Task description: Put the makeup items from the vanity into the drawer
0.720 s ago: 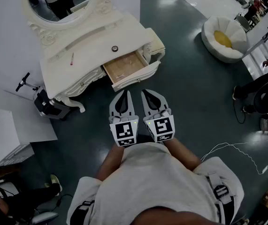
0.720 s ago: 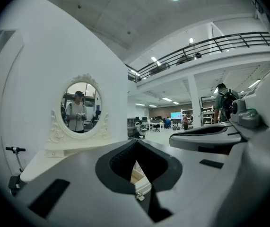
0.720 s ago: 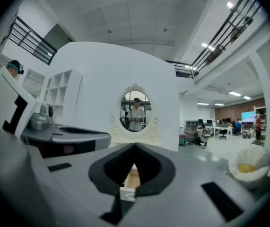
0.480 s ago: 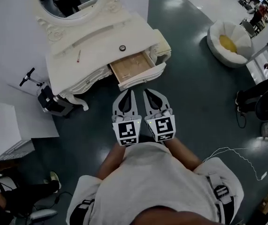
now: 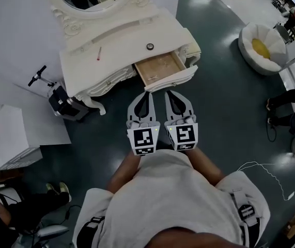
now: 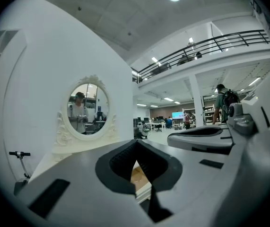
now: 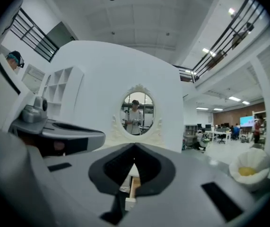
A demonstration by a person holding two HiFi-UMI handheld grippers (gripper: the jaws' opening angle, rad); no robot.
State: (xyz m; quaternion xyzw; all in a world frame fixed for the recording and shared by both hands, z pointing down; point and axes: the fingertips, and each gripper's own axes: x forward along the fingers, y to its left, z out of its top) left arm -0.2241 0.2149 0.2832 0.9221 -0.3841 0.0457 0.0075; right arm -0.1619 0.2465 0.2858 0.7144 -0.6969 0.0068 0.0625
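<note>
Closing in since the earlier frame: the vanity (image 5: 98,82) and its open drawer (image 5: 164,68) have slid right and down in the head view, toward the grippers.

Nearest, the left gripper (image 5: 146,94) and right gripper (image 5: 169,93) are riding side by side, pointing level at the drawer front, with their tips just short of it. Both sets of fingers (image 6: 117,167) are pressing together, empty. Each gripper view is showing only a sliver of pale drawer wood through the gap behind its closed tips.

Drawer is standing pulled out toward the person; contents too small to tell.

Only the head view is showing the counter (image 5: 121,37) from above. On it the red stick (image 5: 99,53) is lying flat, left of the drawer. Its long axis is running from the mirror side toward the front edge, slightly tilted. The small dark round item (image 5: 150,46) is sitting near the front edge, just behind the drawer. Neither is showing in the gripper views. Those are showing the oval mirror (image 6: 88,109) upright with a person reflected; the head view is cropping it.

Farther out, a scooter (image 5: 59,98) is standing by the vanity's left side, and a flower-shaped cushion (image 5: 263,41) is sitting well off to the right.
</note>
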